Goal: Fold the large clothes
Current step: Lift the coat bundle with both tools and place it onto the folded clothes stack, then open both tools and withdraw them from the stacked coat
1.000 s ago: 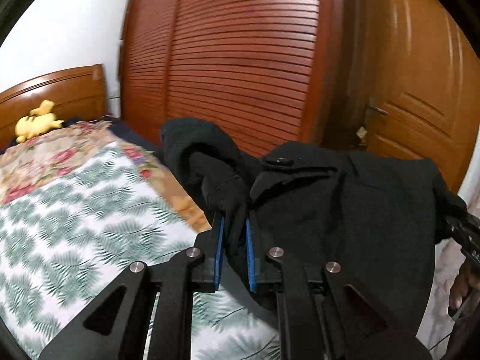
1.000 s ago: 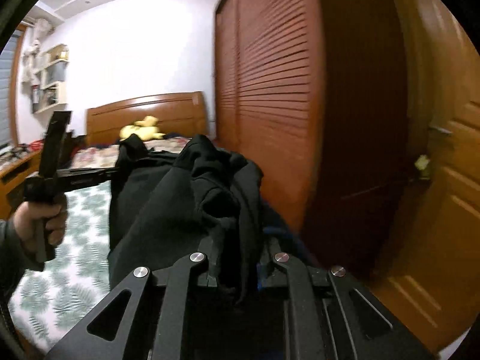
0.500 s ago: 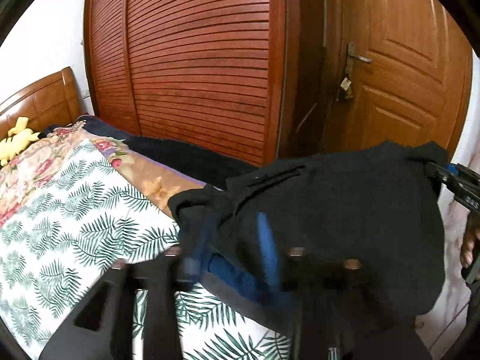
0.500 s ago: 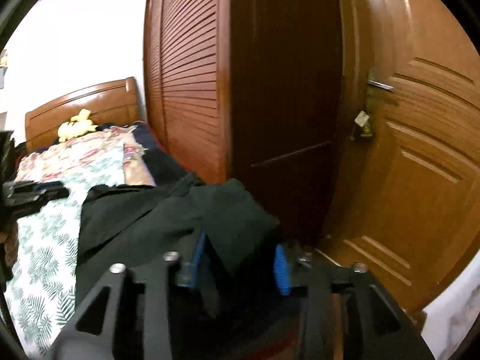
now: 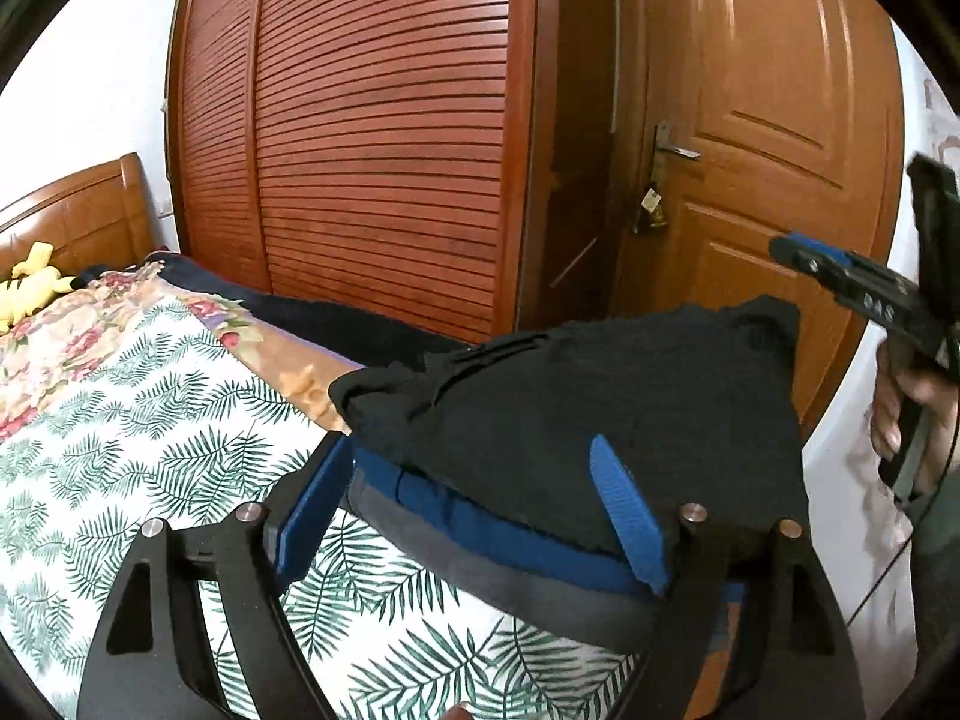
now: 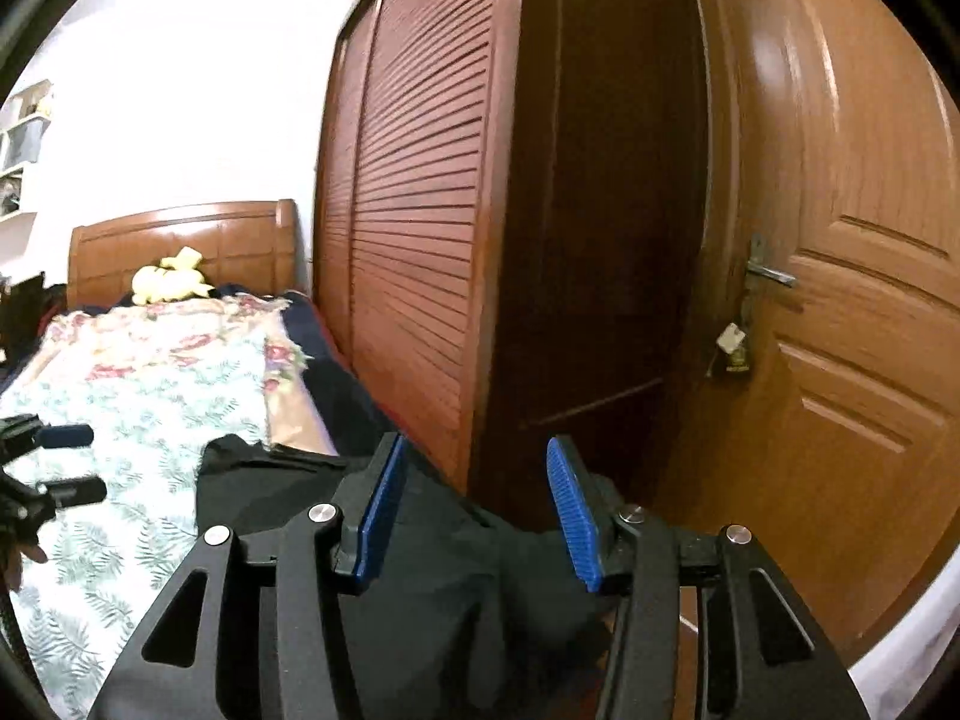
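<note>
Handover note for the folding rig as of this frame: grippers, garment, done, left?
Left gripper: open, jaws just opened, nothing pinched; black garment lies between and beyond the pads.
Right gripper: open, just released, lifted clear above the garment.
Garment: folded bundle on a blue and grey stack at the foot of the bed.
Done: this piece folded and set down.
Left: tidy edges if needed; no other unfolded clothes visible.

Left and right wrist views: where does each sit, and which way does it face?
Left wrist: on the open left claw, looking over the folded black garment toward the brown panelled door; right claw and a hand show at right.
Right wrist: on the open right claw, facing the louvred wooden wardrobe; left claw at left.
Shared: garment, wardrobe, door, leaf-print bedspread.
</note>
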`<action>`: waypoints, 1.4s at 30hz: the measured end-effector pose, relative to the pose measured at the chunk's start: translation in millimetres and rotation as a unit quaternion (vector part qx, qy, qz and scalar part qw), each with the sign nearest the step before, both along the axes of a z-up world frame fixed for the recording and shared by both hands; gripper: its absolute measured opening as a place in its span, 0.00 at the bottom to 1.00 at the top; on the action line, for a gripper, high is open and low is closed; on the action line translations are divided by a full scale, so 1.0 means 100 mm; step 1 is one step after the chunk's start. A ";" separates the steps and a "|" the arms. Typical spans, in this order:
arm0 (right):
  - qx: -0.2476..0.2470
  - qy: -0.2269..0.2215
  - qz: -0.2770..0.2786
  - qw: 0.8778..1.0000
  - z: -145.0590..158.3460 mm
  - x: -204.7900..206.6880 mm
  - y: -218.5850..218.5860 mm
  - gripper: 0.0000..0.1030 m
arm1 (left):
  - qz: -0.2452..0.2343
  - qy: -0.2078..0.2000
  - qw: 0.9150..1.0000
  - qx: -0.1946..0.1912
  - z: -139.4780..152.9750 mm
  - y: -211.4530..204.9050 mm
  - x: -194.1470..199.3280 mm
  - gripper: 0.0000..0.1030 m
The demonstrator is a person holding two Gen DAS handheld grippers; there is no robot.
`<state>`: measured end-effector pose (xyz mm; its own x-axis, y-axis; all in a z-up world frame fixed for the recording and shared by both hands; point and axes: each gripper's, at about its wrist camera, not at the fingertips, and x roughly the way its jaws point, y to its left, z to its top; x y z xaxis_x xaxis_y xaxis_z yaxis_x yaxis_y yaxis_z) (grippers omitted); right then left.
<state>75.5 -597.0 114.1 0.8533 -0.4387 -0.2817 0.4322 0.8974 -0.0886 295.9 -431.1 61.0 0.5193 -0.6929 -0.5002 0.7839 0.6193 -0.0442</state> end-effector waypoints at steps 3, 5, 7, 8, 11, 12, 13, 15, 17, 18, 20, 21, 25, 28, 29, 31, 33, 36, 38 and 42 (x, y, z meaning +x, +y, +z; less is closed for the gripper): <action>0.008 0.004 0.040 0.999 -0.01 -0.05 0.03 0.49 | 0.003 -0.009 1.000 -0.003 -0.01 0.10 -0.10 0.80; 0.026 0.025 0.079 0.996 -0.20 -0.09 -0.02 0.49 | 0.002 -0.005 1.000 -0.008 -0.04 0.17 -0.16 0.80; 0.033 0.062 0.080 0.994 -0.35 -0.03 -0.10 0.49 | 0.006 0.001 1.000 -0.014 -0.06 0.25 -0.21 0.80; 0.039 0.082 0.072 0.993 -0.44 0.00 -0.15 0.49 | 0.007 0.004 1.000 -0.017 -0.07 0.29 -0.24 0.80; 0.090 0.122 0.050 0.987 -0.67 0.05 -0.46 0.49 | 0.014 0.008 1.000 -0.018 -0.09 0.40 -0.31 0.80; 0.100 0.130 0.044 0.985 -0.71 0.12 -0.58 0.49 | 0.018 0.007 1.000 -0.018 -0.09 0.43 -0.33 0.80; 0.107 0.138 0.039 0.984 -0.76 0.13 -0.62 0.49 | 0.025 0.006 0.999 -0.019 -0.08 0.46 -0.35 0.80; 0.122 0.151 0.034 0.980 -0.87 0.13 -0.73 0.49 | 0.035 0.002 0.999 -0.021 -0.06 0.52 -0.38 0.80; 0.133 0.155 0.032 0.979 -0.93 0.27 -0.78 0.49 | 0.042 -0.003 0.999 -0.022 -0.04 0.57 -0.41 0.80; 0.133 0.153 0.033 0.979 -0.90 0.26 -0.81 0.49 | 0.048 -0.007 0.999 -0.023 -0.02 0.59 -0.43 0.80; 0.135 0.152 0.035 0.979 -0.79 0.28 -0.77 0.49 | 0.057 -0.011 0.998 -0.024 -0.01 0.64 -0.47 0.80; 0.134 0.153 0.035 0.978 -0.77 0.33 -0.74 0.49 | 0.060 -0.012 0.998 -0.024 -0.01 0.67 -0.49 0.80; 0.120 0.149 0.023 0.981 -0.73 0.34 -0.64 0.49 | 0.076 -0.021 0.997 -0.023 0.02 0.81 -0.59 0.80; 0.107 0.135 0.015 0.985 -0.73 0.27 -0.51 0.49 | 0.091 -0.027 0.995 -0.021 0.03 0.97 -0.70 0.80; 0.102 0.130 0.015 0.986 -0.70 0.23 -0.46 0.49 | 0.096 -0.027 0.995 -0.022 0.03 1.02 -0.73 0.80; 0.092 0.118 0.015 0.989 -0.64 0.11 -0.35 0.52 | 0.109 -0.025 0.993 -0.025 0.03 1.17 -0.81 0.80; 0.090 0.110 0.025 0.990 -0.57 0.06 -0.22 0.58 | 0.120 -0.022 0.992 -0.026 0.02 1.28 -0.88 0.80; 0.078 0.107 0.048 0.990 -0.52 0.02 0.08 0.66 | 0.131 -0.024 0.991 -0.023 0.02 1.44 -0.98 0.80; 0.074 0.101 0.066 0.990 -0.53 -0.13 0.30 0.71 | 0.138 -0.029 0.990 -0.015 0.02 1.53 -1.07 0.80; 0.069 0.093 0.099 0.988 -0.49 -0.28 0.71 0.79 | 0.152 -0.030 0.988 -0.008 0.00 1.76 -1.23 0.80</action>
